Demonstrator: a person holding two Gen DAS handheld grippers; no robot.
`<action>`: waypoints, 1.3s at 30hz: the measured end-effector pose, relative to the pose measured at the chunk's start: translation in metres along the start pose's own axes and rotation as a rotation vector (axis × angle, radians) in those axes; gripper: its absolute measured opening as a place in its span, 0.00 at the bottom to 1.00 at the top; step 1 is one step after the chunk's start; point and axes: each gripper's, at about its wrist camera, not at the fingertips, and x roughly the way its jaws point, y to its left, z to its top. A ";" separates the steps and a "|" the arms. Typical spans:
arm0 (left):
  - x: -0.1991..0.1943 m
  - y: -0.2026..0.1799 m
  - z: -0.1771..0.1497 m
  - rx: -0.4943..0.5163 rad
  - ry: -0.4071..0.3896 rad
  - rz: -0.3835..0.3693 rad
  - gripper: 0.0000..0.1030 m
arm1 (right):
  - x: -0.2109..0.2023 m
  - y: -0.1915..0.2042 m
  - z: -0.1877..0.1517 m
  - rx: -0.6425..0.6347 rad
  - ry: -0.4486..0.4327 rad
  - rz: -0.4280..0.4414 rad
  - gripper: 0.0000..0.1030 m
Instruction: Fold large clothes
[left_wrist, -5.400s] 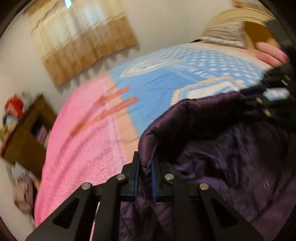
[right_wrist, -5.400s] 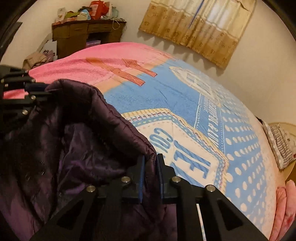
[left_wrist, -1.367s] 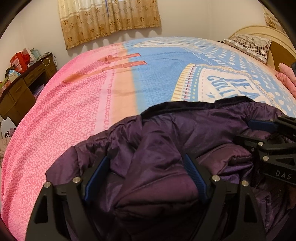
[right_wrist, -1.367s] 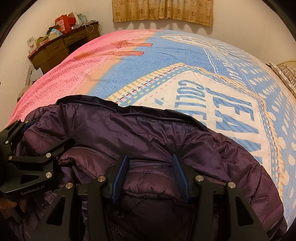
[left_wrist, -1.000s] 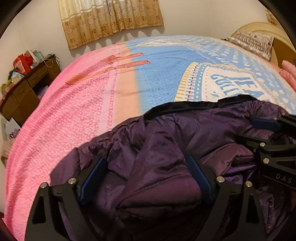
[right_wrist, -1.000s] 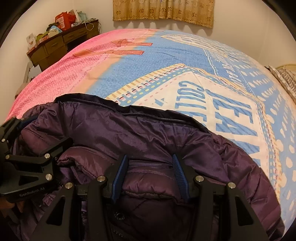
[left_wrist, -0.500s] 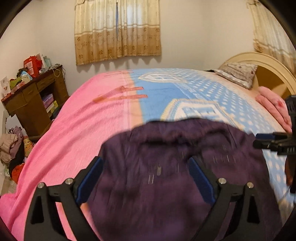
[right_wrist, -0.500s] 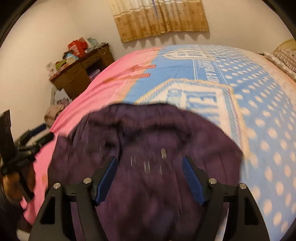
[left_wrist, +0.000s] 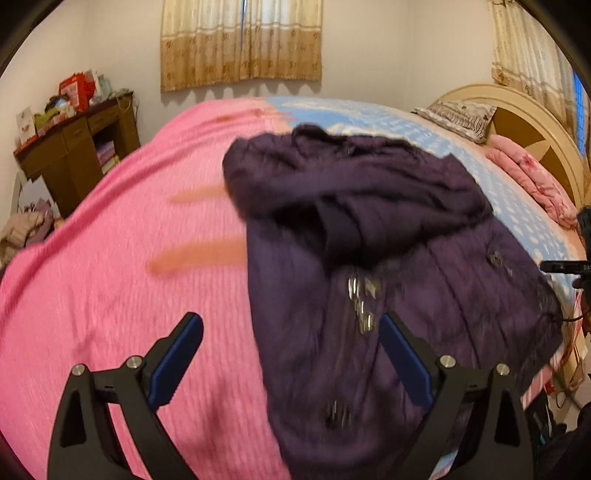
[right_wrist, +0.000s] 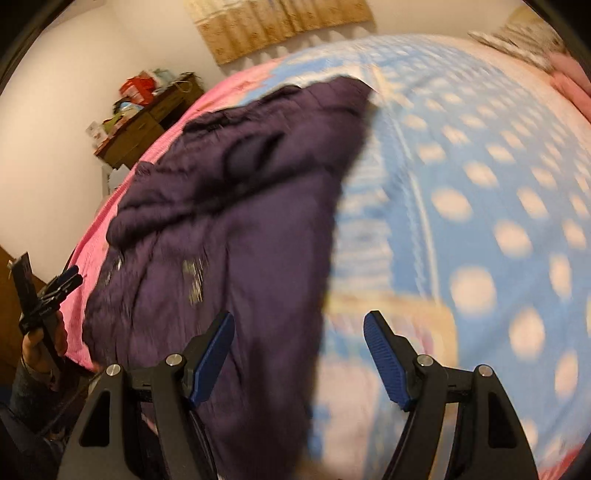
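Left wrist view: the left gripper (left_wrist: 290, 350) hangs over the near edge of the bed with the pink and blue patterned cover (left_wrist: 110, 280), its blue-padded jaws spread wide and grasping nothing. The dark purple quilted puffer jacket (left_wrist: 388, 251) lies in a loose heap on the bed, running from the near edge up toward the middle, its long axis pointing away from the camera toward the curtained far wall (left_wrist: 242, 40). The jacket's left border falls between the two fingers; the right finger (left_wrist: 404, 363) hangs in front of purple cloth, the left finger (left_wrist: 177, 354) over bare pink cover. Whether the pads touch the fabric cannot be told through the blur. The right gripper's tip (left_wrist: 569, 266) shows at the frame's right edge, past the jacket's right border and apart from it.

Right wrist view: the right gripper (right_wrist: 299, 354) also stands released, jaws wide, nothing pinched between them. Here the jacket (right_wrist: 229, 221) lies mostly to the left of the fingers, its right border passing between them and slanting up toward the bed's far side; the right finger (right_wrist: 384, 358) sits over blue spotted cover. The left gripper (right_wrist: 55, 291), in a hand, is at the bed's near left edge, beside the jacket's lower left corner.

Each hand looks nearest its own side border, so the next fold likely starts from those edges.
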 end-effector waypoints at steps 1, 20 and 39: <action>-0.001 0.001 -0.008 -0.016 0.005 -0.003 0.95 | -0.003 -0.001 -0.009 0.002 0.008 0.005 0.71; 0.015 -0.012 -0.068 -0.132 0.047 -0.077 0.96 | 0.006 0.041 -0.067 -0.063 -0.146 0.065 0.73; 0.006 -0.010 -0.079 -0.163 -0.014 -0.161 0.80 | 0.010 0.023 -0.079 0.009 -0.225 0.170 0.49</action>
